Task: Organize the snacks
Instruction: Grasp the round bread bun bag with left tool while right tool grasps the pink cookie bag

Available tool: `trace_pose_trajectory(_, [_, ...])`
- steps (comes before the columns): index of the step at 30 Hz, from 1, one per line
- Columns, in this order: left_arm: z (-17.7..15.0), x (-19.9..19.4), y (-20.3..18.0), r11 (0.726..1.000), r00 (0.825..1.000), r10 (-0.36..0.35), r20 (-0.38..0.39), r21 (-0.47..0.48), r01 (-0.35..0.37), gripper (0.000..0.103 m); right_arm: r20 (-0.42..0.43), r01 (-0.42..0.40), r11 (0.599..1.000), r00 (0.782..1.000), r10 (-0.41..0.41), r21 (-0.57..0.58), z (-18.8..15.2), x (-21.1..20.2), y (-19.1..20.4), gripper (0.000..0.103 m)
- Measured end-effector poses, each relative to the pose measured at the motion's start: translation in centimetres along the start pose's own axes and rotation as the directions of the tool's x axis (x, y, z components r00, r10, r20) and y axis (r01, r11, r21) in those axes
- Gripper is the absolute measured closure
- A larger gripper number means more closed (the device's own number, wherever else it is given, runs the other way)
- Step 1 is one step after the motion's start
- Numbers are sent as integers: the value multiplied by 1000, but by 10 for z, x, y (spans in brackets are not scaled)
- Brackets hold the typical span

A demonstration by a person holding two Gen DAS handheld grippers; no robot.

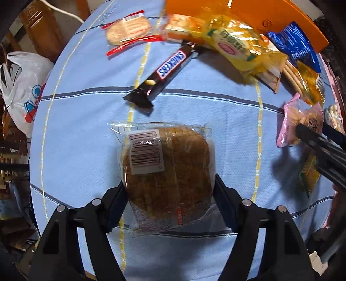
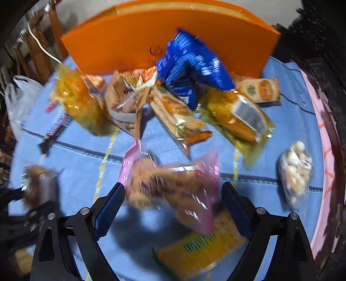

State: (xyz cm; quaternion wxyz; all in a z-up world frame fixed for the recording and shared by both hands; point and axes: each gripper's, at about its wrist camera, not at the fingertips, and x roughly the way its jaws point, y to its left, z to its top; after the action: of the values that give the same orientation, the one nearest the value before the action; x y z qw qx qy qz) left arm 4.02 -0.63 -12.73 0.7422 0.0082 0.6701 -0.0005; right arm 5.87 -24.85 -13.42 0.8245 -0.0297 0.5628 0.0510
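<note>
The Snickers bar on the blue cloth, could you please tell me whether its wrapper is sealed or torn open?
Sealed, as far as the left wrist view shows: the Snickers bar lies flat, its wrapper whole, both crimped ends intact.

The left wrist view looks steeply down, close above the counter (image 1: 82,134) with its blue cloth, along the left hand-held gripper (image 1: 169,190), whose fingers rise from the bottom edge on either side of a wrapped brown bread (image 1: 170,170). It faces the orange box (image 1: 281,19) at the far edge. The right wrist view sits further right, equally near and tilted down, facing the same orange box (image 2: 129,43) past the right hand-held gripper (image 2: 173,198); it is motion-blurred. Both views share the Snickers bar (image 1: 170,64) (image 2: 55,127), the pink packet (image 1: 300,121) (image 2: 173,186), the blue bag (image 1: 296,43) (image 2: 192,64) and the brown bread (image 2: 36,183). Each view catches the other hand-held gripper at its edge.
</note>
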Motion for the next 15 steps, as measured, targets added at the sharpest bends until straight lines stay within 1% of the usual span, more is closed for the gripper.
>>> trace_pose_trajectory(1, [1,0,2,1000,1000,-2,1,-3,2,32,8,-8,1000,1000,8,-22,0,4,5,15])
trace_pose_trajectory(3, [3,-1,6,1000,1000,-19,6,-8,19,32,19,-5,996,1000,7,-94,0,6,14,28])
trace_pose_trajectory(4, [5,-4,9,999,999,-34,16,-6,34,32,25,-5,995,1000,7,-96,0,2,14,39])
trace_pose_trajectory(5, [6,-8,9,999,998,-46,34,3,46,32,41,-15,996,999,19,-88,0,-8,12,44])
trace_pose_trajectory(7, [7,-17,19,998,997,-53,59,18,52,32,67,-56,997,996,60,-61,-2,-25,3,47])
trace_pose_trajectory(8, [8,-20,20,998,996,-55,70,23,53,31,80,-98,994,992,101,-37,-4,-37,-6,47])
trace_pose_trajectory(10, [9,-30,26,998,994,-66,93,25,64,31,105,-135,991,985,134,0,-8,-52,-20,47])
trace_pose_trajectory(12, [13,-40,31,997,991,-78,111,26,76,31,133,-191,980,974,183,50,-13,-68,-38,47])
trace_pose_trajectory(15, [25,-56,32,996,985,-92,147,32,88,31,169,-231,968,962,212,101,-12,-86,-55,47])
